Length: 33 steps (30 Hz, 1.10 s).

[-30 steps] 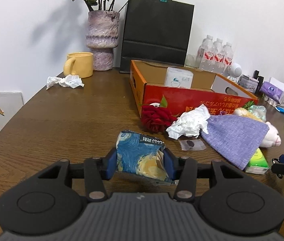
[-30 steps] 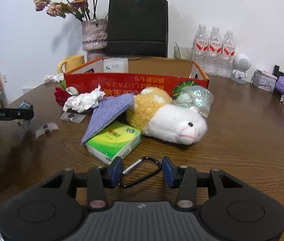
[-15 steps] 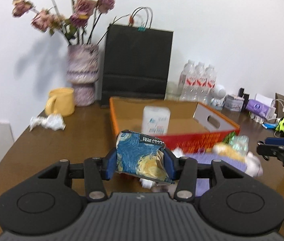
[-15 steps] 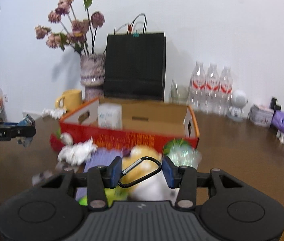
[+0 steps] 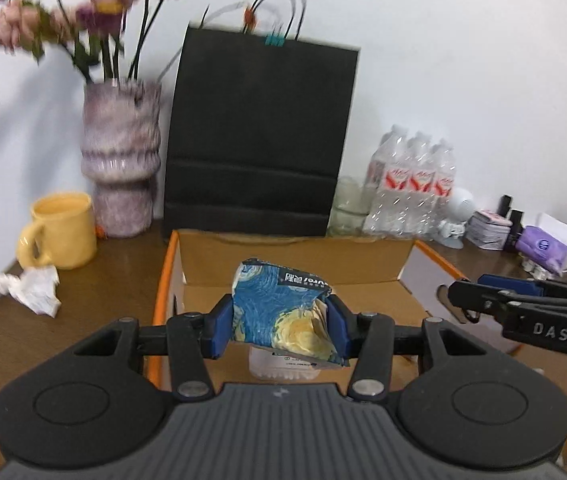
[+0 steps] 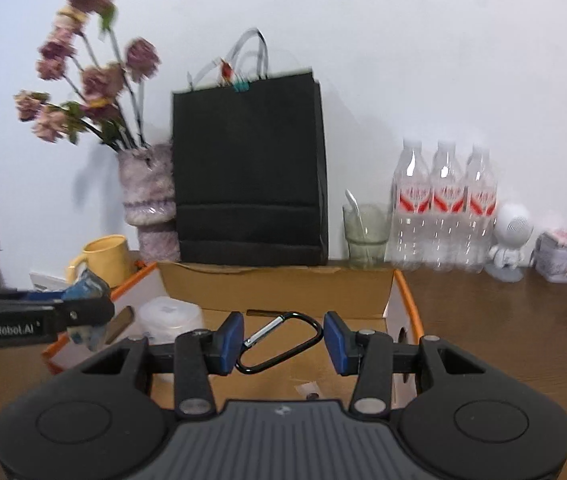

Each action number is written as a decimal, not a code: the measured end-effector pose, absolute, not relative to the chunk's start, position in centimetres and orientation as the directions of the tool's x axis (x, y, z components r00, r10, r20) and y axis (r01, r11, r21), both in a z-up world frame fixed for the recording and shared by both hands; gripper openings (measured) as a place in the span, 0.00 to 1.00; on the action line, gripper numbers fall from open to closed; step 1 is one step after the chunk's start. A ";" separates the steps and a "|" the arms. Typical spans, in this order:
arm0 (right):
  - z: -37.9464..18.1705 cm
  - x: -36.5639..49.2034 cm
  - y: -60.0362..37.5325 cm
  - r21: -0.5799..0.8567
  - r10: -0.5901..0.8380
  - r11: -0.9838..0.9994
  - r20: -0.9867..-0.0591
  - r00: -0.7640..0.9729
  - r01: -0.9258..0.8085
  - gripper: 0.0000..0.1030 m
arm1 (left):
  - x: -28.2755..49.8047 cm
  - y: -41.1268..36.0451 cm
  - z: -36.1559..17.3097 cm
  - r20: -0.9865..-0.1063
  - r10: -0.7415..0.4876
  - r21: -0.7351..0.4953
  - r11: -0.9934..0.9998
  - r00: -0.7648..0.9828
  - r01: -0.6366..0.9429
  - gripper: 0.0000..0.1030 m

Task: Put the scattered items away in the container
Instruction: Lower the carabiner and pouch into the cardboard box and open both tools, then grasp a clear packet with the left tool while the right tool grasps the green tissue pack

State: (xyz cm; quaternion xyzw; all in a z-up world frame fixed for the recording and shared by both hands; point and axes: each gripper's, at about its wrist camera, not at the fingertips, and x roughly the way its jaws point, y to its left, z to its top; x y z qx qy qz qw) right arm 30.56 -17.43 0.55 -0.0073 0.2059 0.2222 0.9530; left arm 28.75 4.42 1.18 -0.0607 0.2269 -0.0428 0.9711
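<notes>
The left hand-held gripper [image 5: 280, 330] is partly closed, its pads clamping a blue-and-yellow packet [image 5: 283, 312] above the open cardboard box [image 5: 291, 260]. The right hand-held gripper [image 6: 282, 342], at three o'clock from it, pinches a black carabiner [image 6: 279, 342] over that box.

Both loads have risen off the table — blue packet [image 5: 283, 312] and carabiner [image 6: 281, 342] now over the box [image 5: 295, 264].

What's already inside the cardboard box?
In the cardboard box sit a white round tub by its left wall and a small clear packet on the floor. Both grippers and their loads cover the rest of the near floor.
</notes>
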 end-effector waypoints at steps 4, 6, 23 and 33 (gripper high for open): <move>-1.5 32.9 -17.0 0.081 0.409 0.904 -0.457 0.790 -0.421 0.42 | 30.0 4.5 -0.5 -0.480 -0.105 -0.108 0.992 0.871 0.060 0.49; -2.3 33.4 -16.8 0.071 0.399 0.905 -0.480 0.781 -0.419 0.42 | 30.4 4.7 -0.9 -0.492 -0.113 -0.113 0.991 0.863 0.065 0.57; -1.3 31.9 -16.4 0.034 0.385 0.901 -0.524 0.760 -0.433 1.00 | 29.6 3.6 0.0 -0.465 -0.094 -0.071 0.995 0.880 0.068 1.00; 1.3 29.0 -18.2 0.029 0.391 0.904 -0.463 0.795 -0.427 1.00 | 25.4 5.2 3.5 -0.380 -0.117 -0.113 0.990 0.917 0.080 1.00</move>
